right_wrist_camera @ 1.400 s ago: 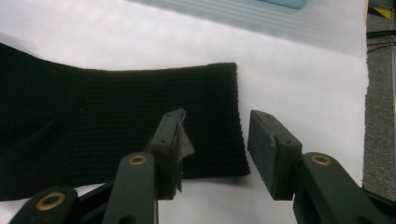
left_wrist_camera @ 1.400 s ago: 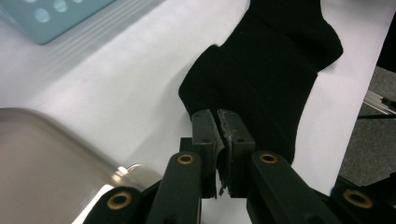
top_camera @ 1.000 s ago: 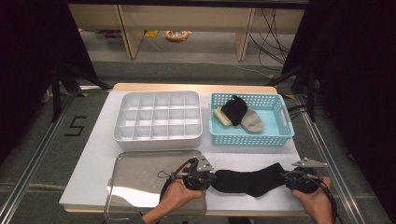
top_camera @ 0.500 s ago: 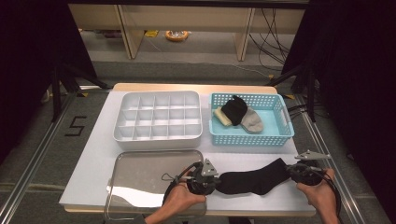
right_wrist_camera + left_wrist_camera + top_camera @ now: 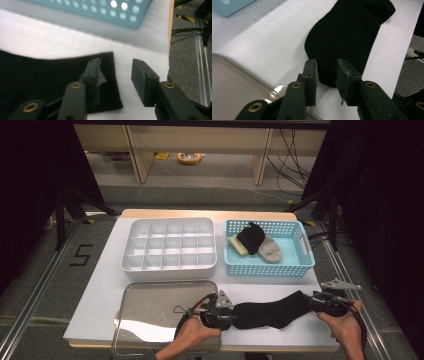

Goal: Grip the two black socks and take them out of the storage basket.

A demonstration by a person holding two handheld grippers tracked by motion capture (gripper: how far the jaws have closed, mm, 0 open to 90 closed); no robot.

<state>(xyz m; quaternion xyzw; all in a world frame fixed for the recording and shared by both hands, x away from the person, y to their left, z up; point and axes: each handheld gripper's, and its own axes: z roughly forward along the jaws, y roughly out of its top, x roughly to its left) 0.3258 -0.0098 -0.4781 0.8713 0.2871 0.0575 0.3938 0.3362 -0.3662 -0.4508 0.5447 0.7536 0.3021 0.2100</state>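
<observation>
A: Where does the black sock (image 5: 272,312) stand?

B: Laid flat on the white mat (image 5: 110,285), stretched out just right of the steel tray (image 5: 150,317), near the front edge. My left claw (image 5: 223,314) sits at its toe end; in the left gripper view the jaws stand slightly apart with the sock's rounded tip (image 5: 329,80) between them, not pressed. My right claw (image 5: 320,302) is at the cuff end; in the right gripper view the jaws are spread wide, one jaw resting over the cuff corner (image 5: 110,75), the other off the cloth on bare mat. So nothing is pinched now.

A: Done and left?

B: My judgement: one sock is out and flattened. Folding or stowing is not yet begun. The divided white organizer (image 5: 170,244), behind the tray, has all cells bare. The blue basket (image 5: 300,262), behind and right of the tray, holds more socks: a black one (image 5: 250,237), a grey one (image 5: 270,250), a pale yellow one (image 5: 236,245).

A: Room to move?

B: Tight at the front: the sock lies close to the mat's front edge, and my right claw is near the right edge, floor rails beyond. Tray rim touches close by my left claw. Open mat lies between sock and basket.
</observation>
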